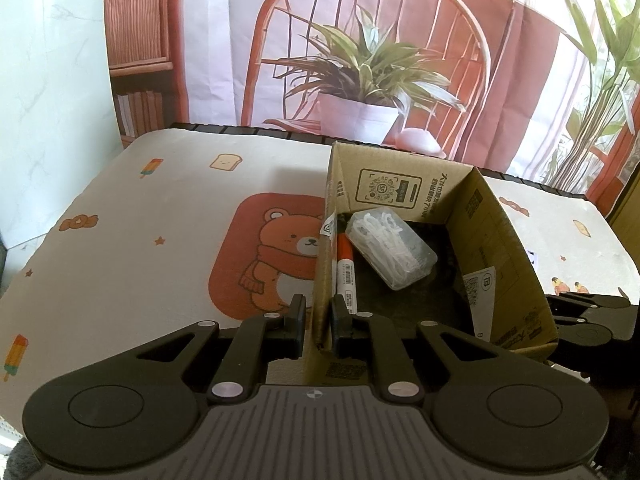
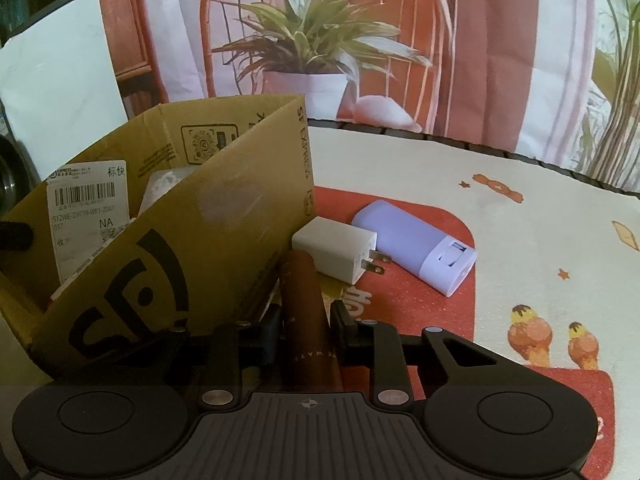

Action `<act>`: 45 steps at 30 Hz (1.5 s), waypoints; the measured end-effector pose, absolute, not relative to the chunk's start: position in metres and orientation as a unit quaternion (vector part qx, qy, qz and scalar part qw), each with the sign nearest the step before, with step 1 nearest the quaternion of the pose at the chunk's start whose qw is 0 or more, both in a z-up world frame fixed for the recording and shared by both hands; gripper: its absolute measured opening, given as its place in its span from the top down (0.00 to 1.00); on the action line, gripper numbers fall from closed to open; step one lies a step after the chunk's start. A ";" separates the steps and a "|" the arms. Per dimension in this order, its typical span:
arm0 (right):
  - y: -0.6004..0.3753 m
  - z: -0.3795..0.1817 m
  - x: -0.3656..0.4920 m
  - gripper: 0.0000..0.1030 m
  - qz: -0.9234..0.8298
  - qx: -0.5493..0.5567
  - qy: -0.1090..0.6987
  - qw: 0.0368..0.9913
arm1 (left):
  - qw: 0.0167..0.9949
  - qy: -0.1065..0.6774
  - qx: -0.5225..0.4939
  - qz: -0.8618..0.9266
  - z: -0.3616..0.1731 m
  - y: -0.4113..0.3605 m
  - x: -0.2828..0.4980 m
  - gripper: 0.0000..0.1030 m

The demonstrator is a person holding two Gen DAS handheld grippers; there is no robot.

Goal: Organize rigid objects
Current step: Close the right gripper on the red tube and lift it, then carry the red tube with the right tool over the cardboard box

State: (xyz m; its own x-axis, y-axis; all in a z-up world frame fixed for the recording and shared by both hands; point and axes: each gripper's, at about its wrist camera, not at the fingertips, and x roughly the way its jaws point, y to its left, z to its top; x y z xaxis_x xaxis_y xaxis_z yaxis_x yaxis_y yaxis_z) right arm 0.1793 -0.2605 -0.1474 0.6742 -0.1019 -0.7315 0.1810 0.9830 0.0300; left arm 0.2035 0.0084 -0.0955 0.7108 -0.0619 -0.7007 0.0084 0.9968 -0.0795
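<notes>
The table (image 1: pixel 132 216), covered w/ a bear-print mat, is seen in both views. On it the cardboard box (image 1: pixel 492 240) is stood open-topped, prob. as the collecting bin for the loose items.

The box's near-left wall is pinched by the left gripper (image 1: pixel 318 316): one finger is set outside the wall, the other inside, jaws nearly closed on the cardboard. This hold is judged to steady the box while things are dropped in. In the box a clear plastic case (image 1: pixel 390 248) of white bits is laid flat on the bottom, and a red-and-white marker (image 1: pixel 345 268) is laid along the left wall, just beside the inside finger.

Outside the box, to its right, a purple case (image 2: pixel 416 248) is laid on the mat's red patch, and a white charger plug (image 2: pixel 334 254) is set just beside it, prongs pointed toward it, near the box wall. Both are not yet binned.

A brown tube (image 2: pixel 308 320) is held in the right gripper (image 2: pixel 306 326), jaws narrowed to about the tube's width, pads at its sides, though contact on the left pad is partly hidden. The tube is pointed fwd, beside the box's outer wall, not yet over the opening. It is judged to be next for the box; a lift over the wall is called for.
</notes>
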 end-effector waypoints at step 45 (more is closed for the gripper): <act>-0.273 -0.066 0.153 0.80 -0.091 0.152 0.298 0.938 | 0.924 0.380 -0.035 -0.019 -0.095 0.008 0.204 0.85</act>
